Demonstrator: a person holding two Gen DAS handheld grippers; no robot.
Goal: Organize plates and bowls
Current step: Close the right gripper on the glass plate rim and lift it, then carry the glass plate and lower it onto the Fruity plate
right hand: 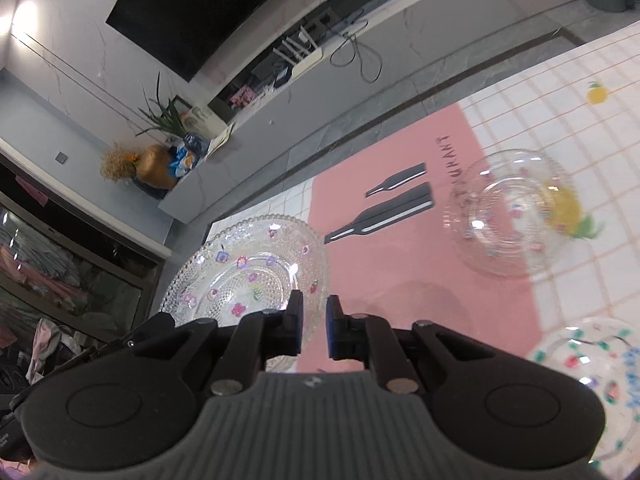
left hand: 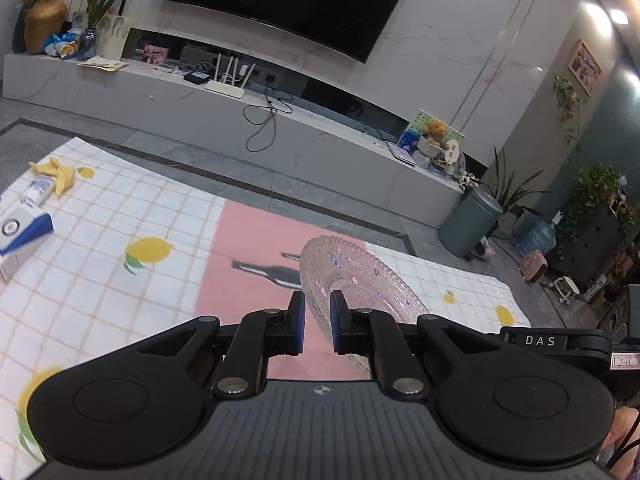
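Note:
A clear beaded glass plate (left hand: 356,276) with small painted flowers is lifted above the pink mat (left hand: 248,264), tilted. My left gripper (left hand: 318,320) is shut on its near rim. In the right wrist view the same plate (right hand: 248,272) lies to the left, and my right gripper (right hand: 314,320) is shut on its right rim. The right gripper's black body (left hand: 540,340) shows beside the plate in the left wrist view. A clear glass bowl (right hand: 516,216) stands on the cloth to the right. A second bowl with painted flowers (right hand: 592,364) sits at the lower right.
The lemon-print checked tablecloth (left hand: 120,216) covers the table. A blue and white box (left hand: 24,232), a small bottle (left hand: 38,190) and a yellow cloth (left hand: 58,172) lie at its far left. Beyond the table edge are grey floor and a long TV console (left hand: 240,120).

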